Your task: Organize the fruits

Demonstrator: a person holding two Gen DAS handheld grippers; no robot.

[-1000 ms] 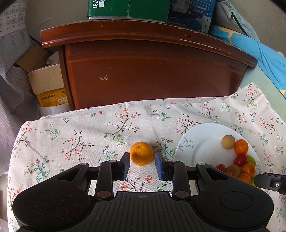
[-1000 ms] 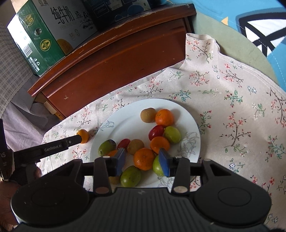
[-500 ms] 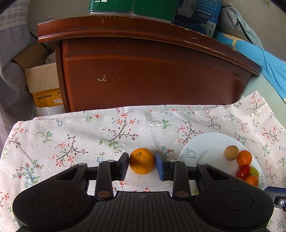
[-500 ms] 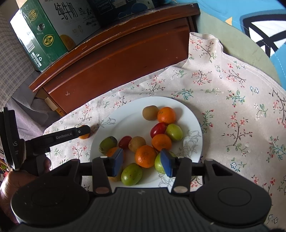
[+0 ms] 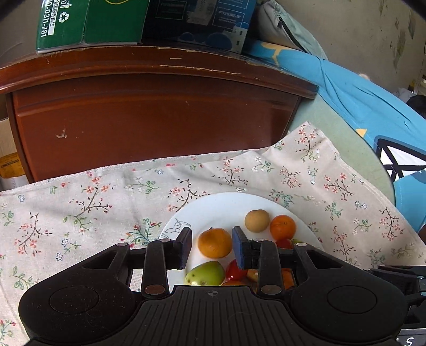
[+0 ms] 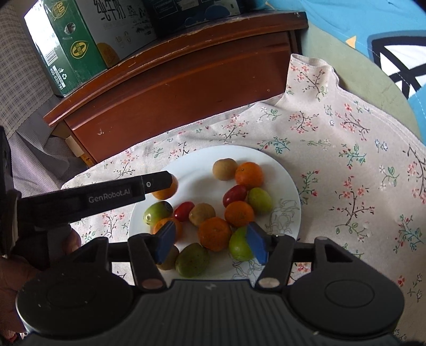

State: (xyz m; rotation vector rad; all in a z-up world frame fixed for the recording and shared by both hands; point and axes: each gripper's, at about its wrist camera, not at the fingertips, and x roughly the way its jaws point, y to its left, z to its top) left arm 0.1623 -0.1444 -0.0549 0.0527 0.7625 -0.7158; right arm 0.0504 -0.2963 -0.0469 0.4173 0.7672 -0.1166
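Observation:
A white plate [image 6: 202, 170] on the floral cloth [image 6: 346, 159] holds several small fruits: oranges, green ones, red tomatoes and brown ones. My left gripper [image 5: 213, 247] is shut on a small orange [image 5: 214, 243] and holds it just above the plate's left part. The right wrist view shows that orange [image 6: 166, 191] behind a left finger [image 6: 149, 185]. My right gripper [image 6: 211, 243] hovers over the plate's near side, jaws opening. An orange [image 6: 214, 234] and a green fruit [image 6: 239, 244] lie between its pads, untouched.
A dark wooden headboard [image 5: 149, 119] stands right behind the cloth, with a green carton [image 5: 87, 21] and a blue box [image 5: 202, 18] on top. Blue bedding [image 5: 359, 101] lies to the right. A person's hand [image 6: 16, 279] grips the left tool.
The left gripper carried its orange from the cloth rightwards to over the plate. The right gripper stayed in place and its jaws spread wider around the fruit on the plate.

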